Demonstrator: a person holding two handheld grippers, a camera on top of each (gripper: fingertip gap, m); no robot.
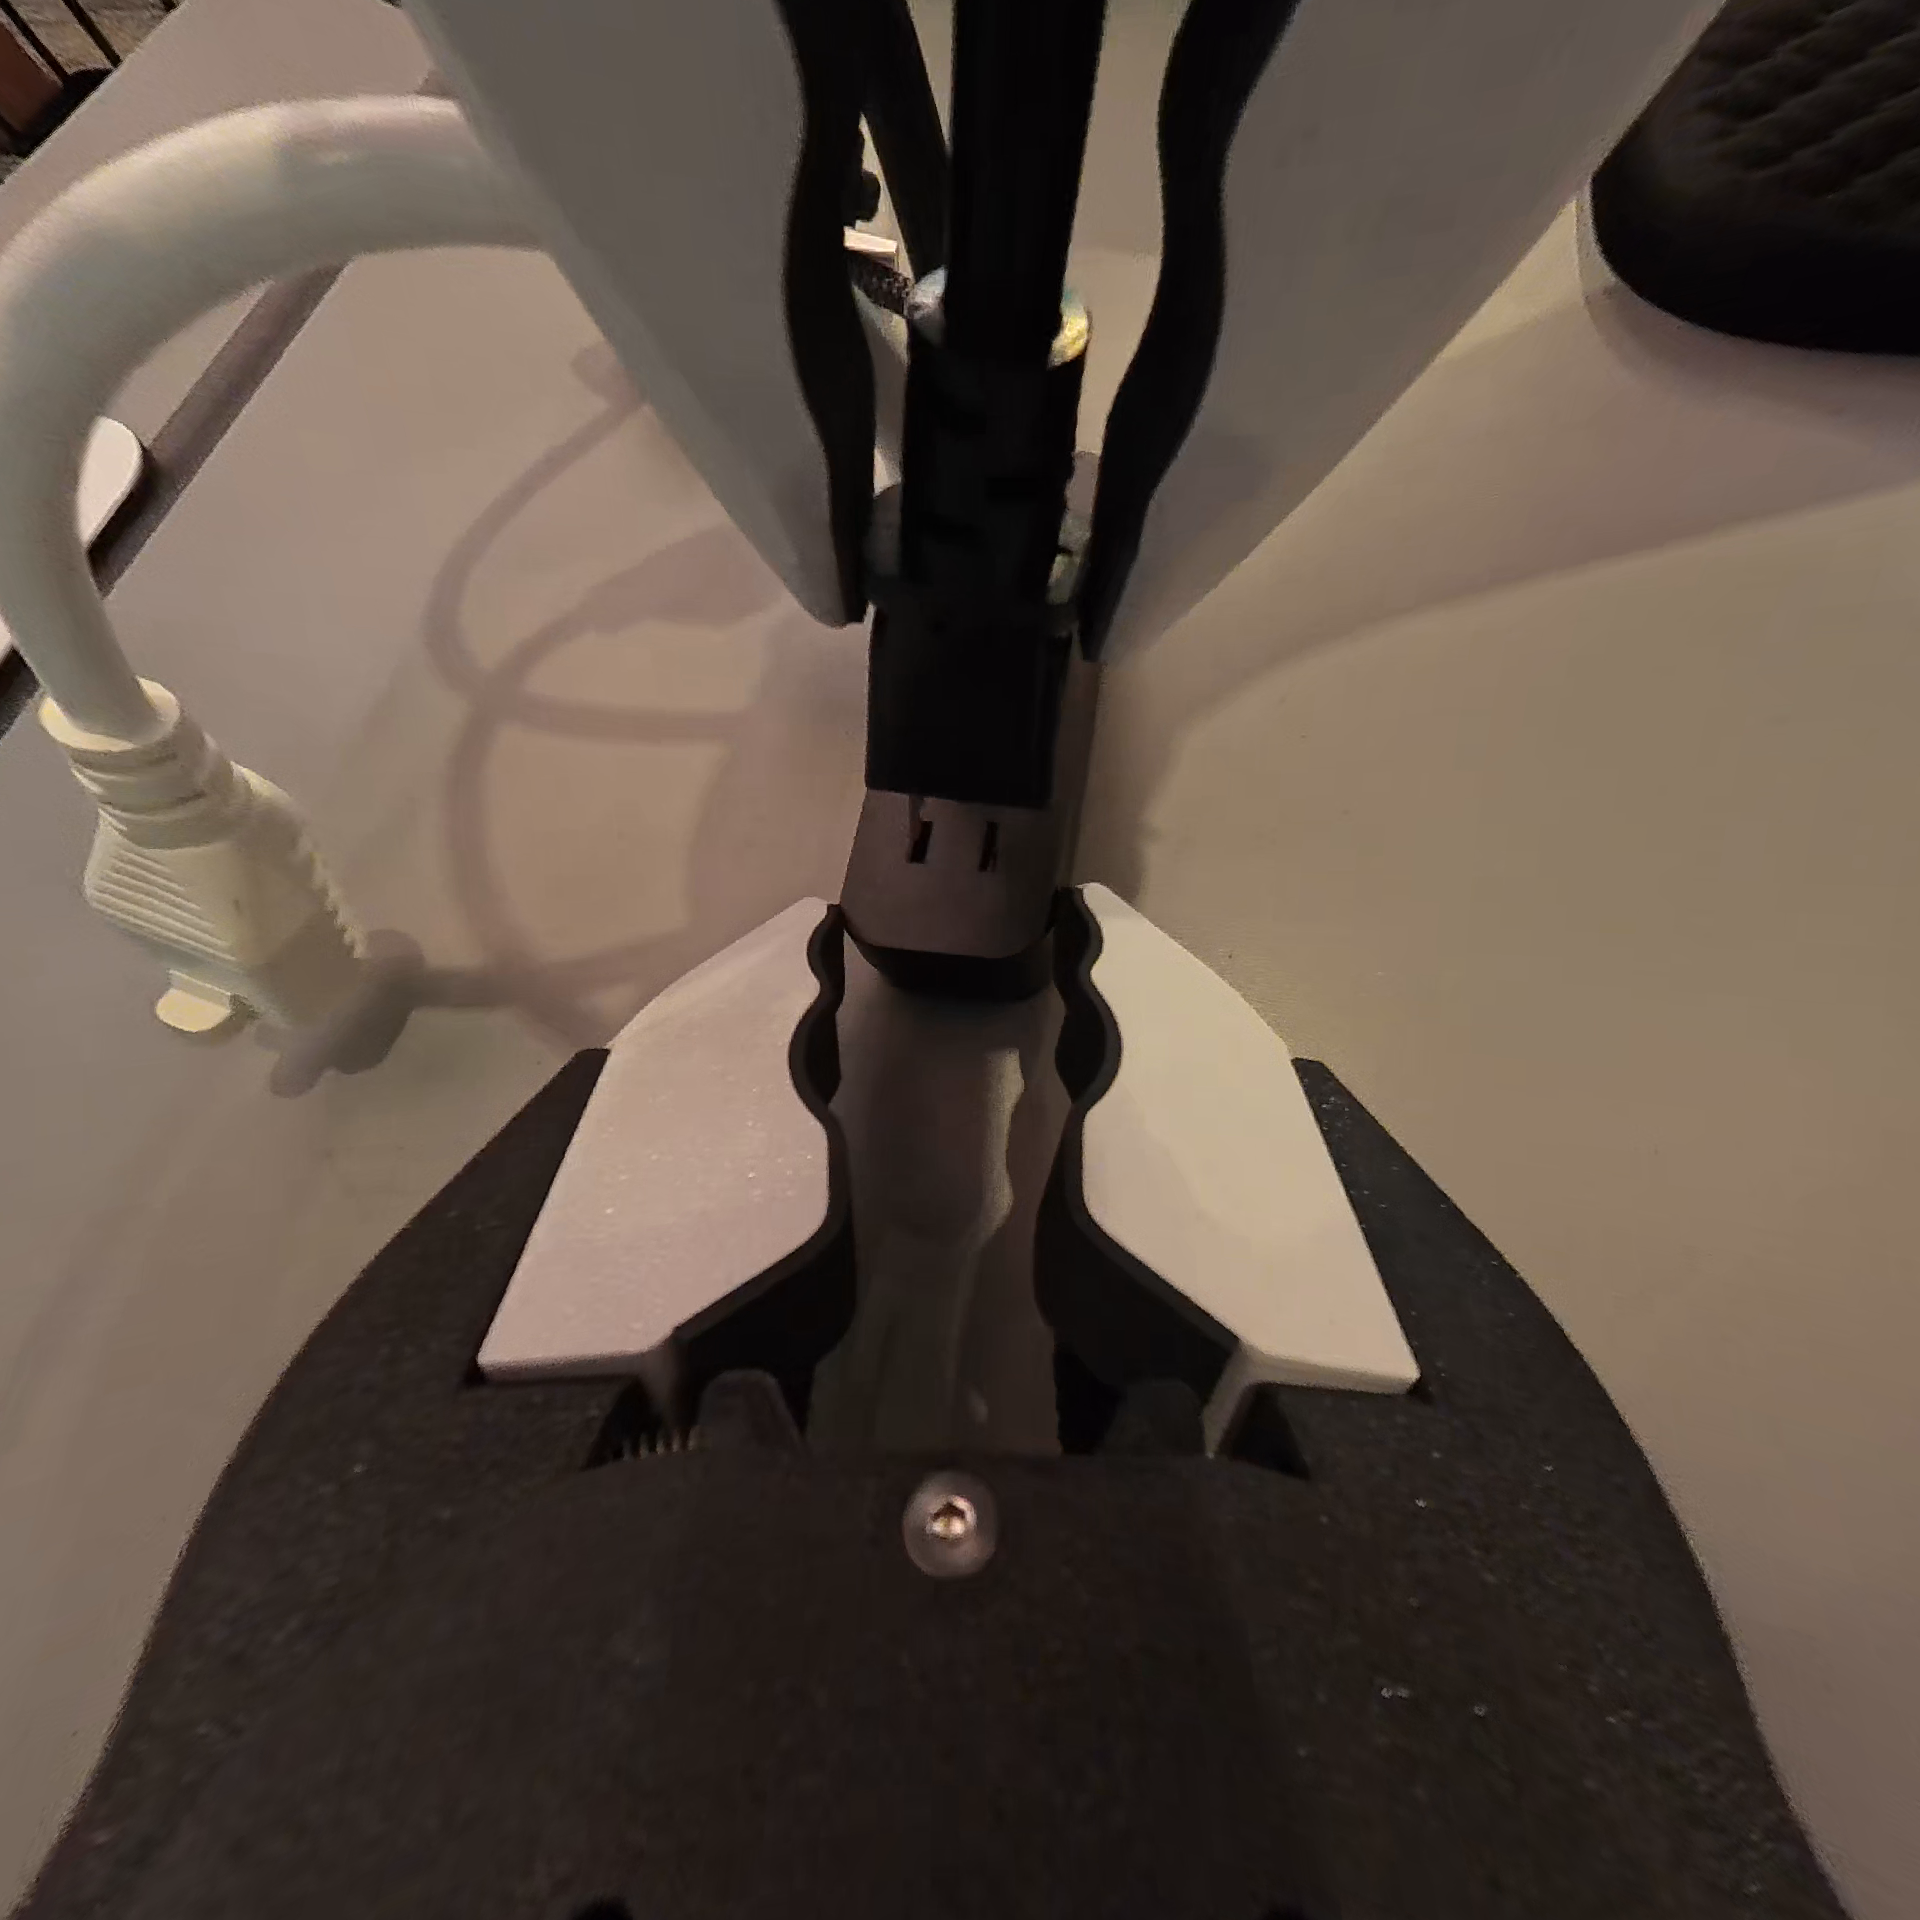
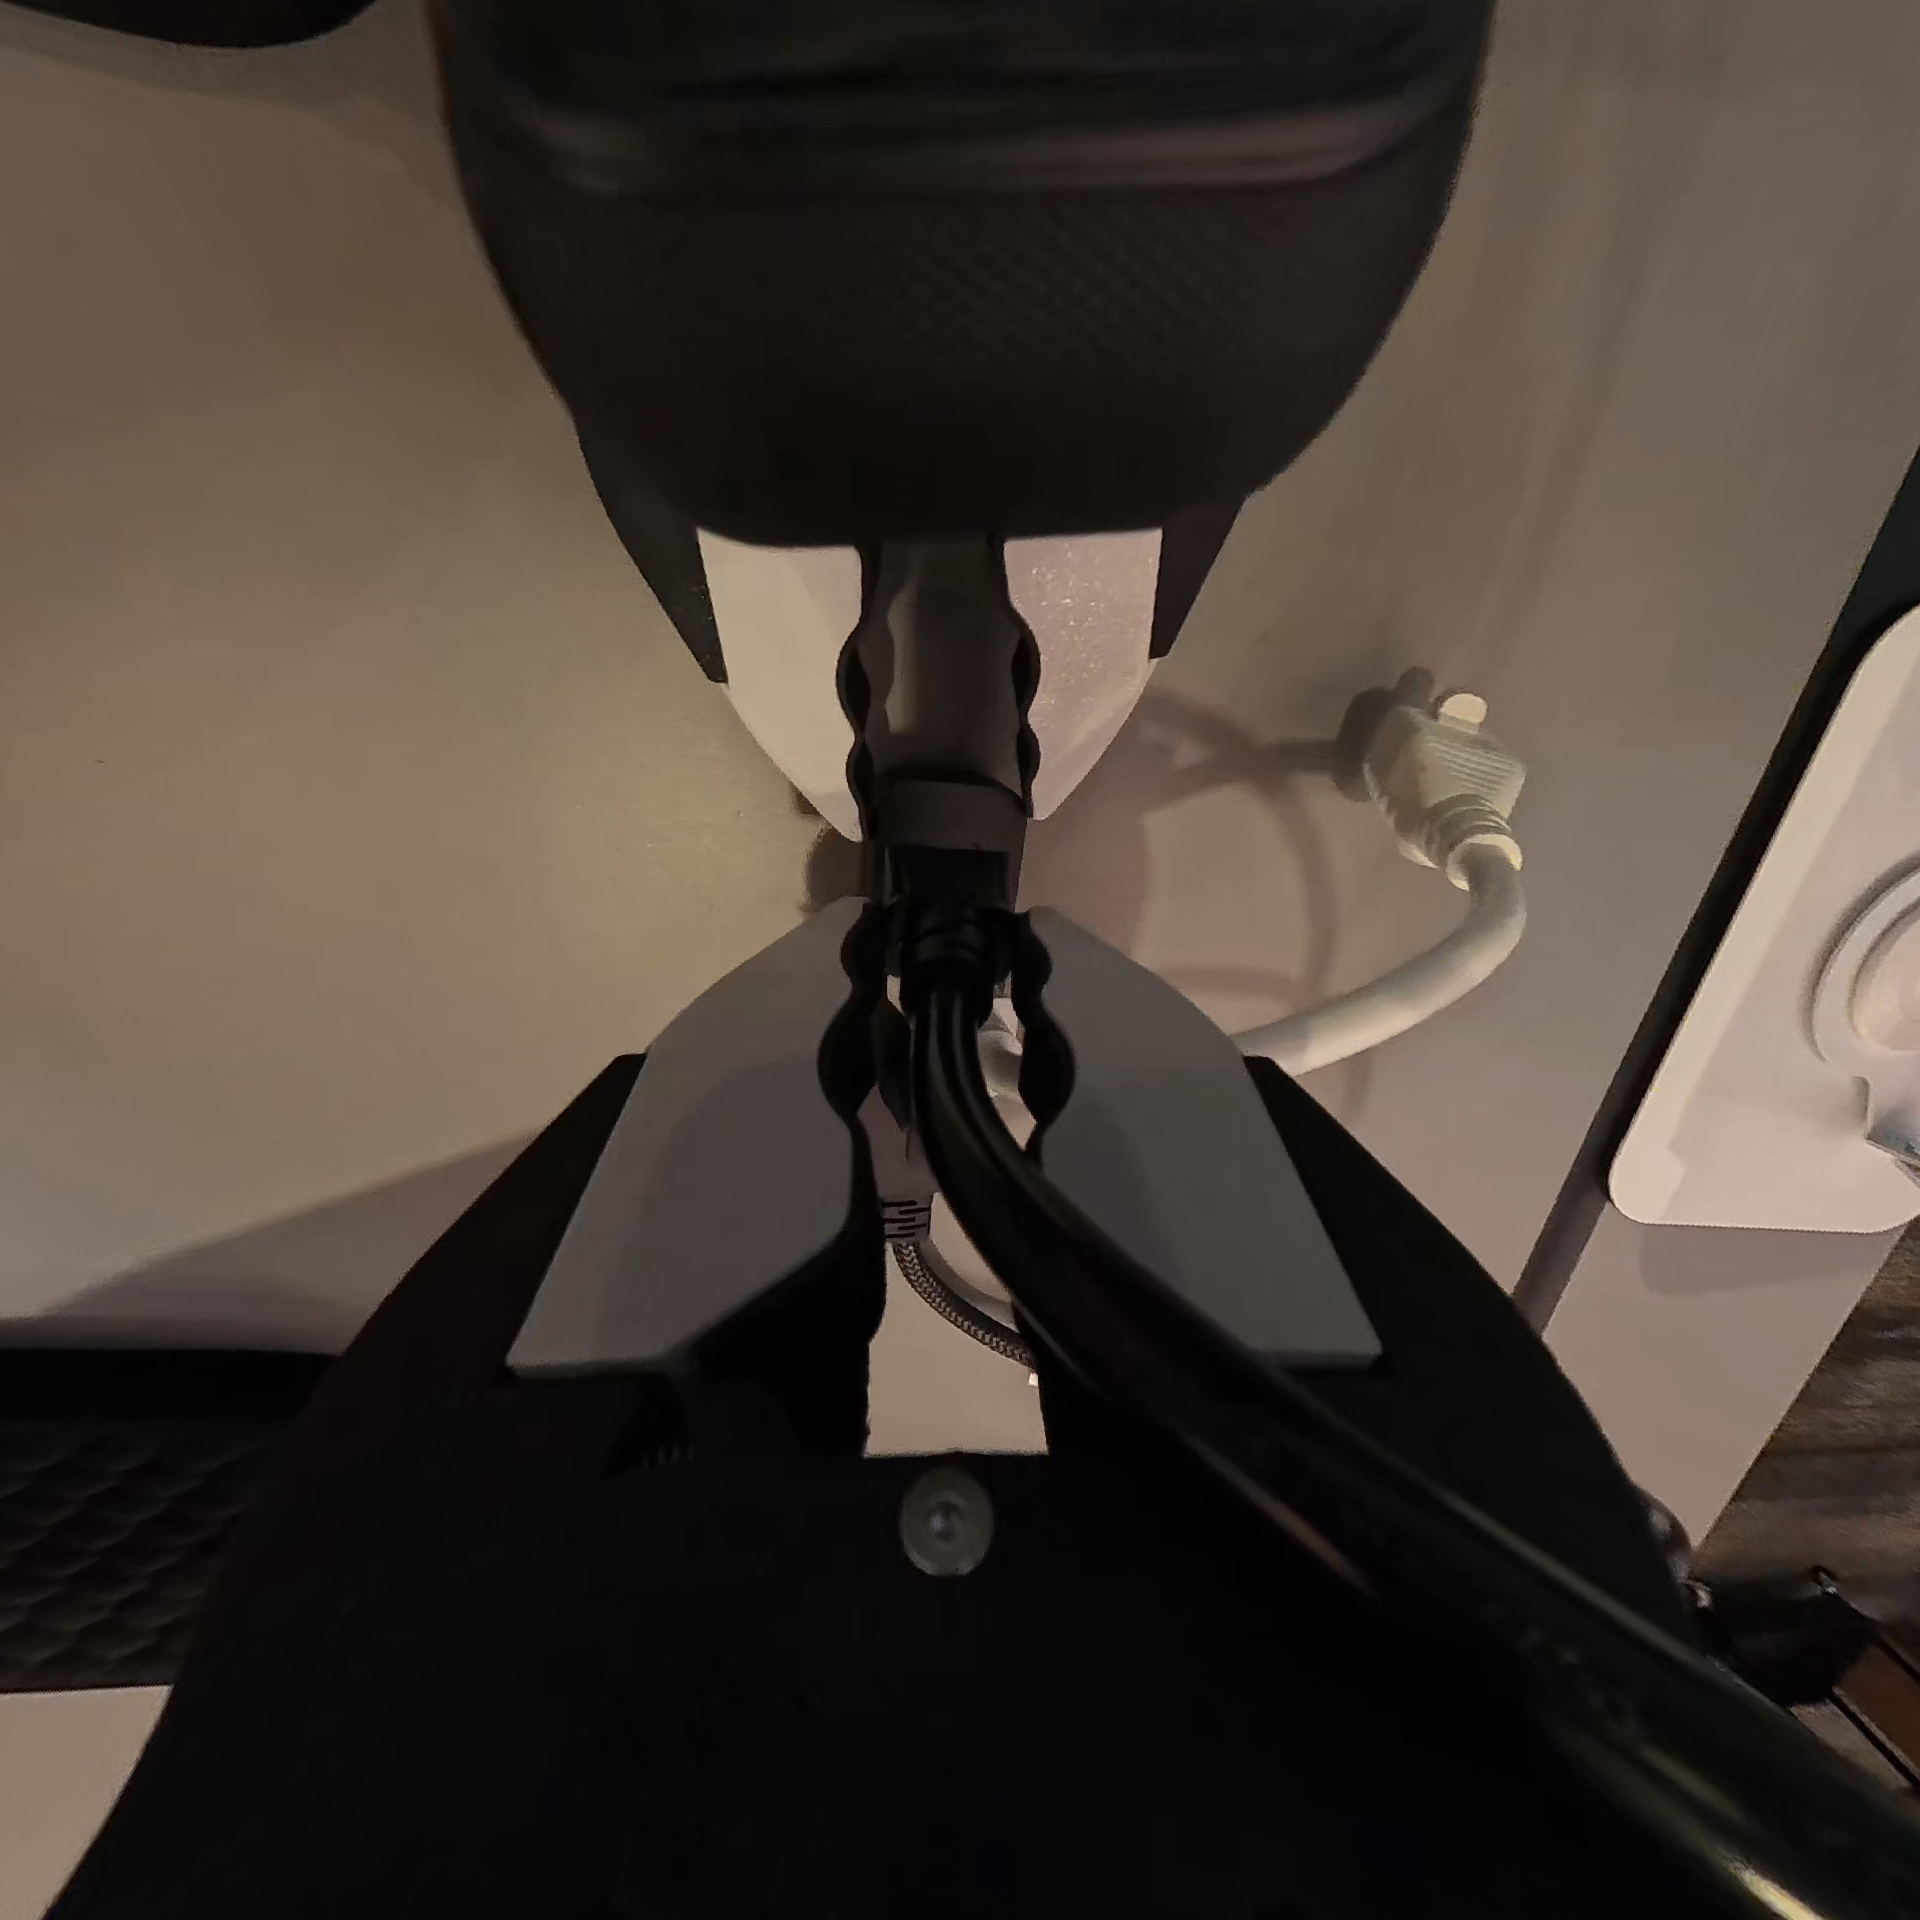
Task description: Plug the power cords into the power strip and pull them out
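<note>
In the left wrist view my left gripper (image 1: 951, 925) is shut on the end of a grey power strip (image 1: 940, 883) that has two small slots on its upper face. My right gripper (image 1: 966, 623) comes from the opposite side, shut on a black plug (image 1: 961, 717) whose front meets the strip's end; no prongs show. In the right wrist view my right gripper (image 2: 940, 925) grips the black plug (image 2: 940, 883), its black cords (image 2: 987, 1122) run back between the fingers, and the left gripper (image 2: 945, 821) holds the grey strip (image 2: 940, 686) opposite.
A white plug (image 1: 208, 873) with its thick white cord (image 1: 62, 416) lies loose on the pale table, also in the right wrist view (image 2: 1444, 769). A black textured case (image 1: 1766, 177) lies nearby. A white tray (image 2: 1766, 935) sits at the table's right. A braided cable (image 2: 935, 1278) lies under my right gripper. About 6 centimeters separates my left fingertips from my right. From either gripper's tips it is about 25 centimeters to the black textured case (image 1: 1766, 177).
</note>
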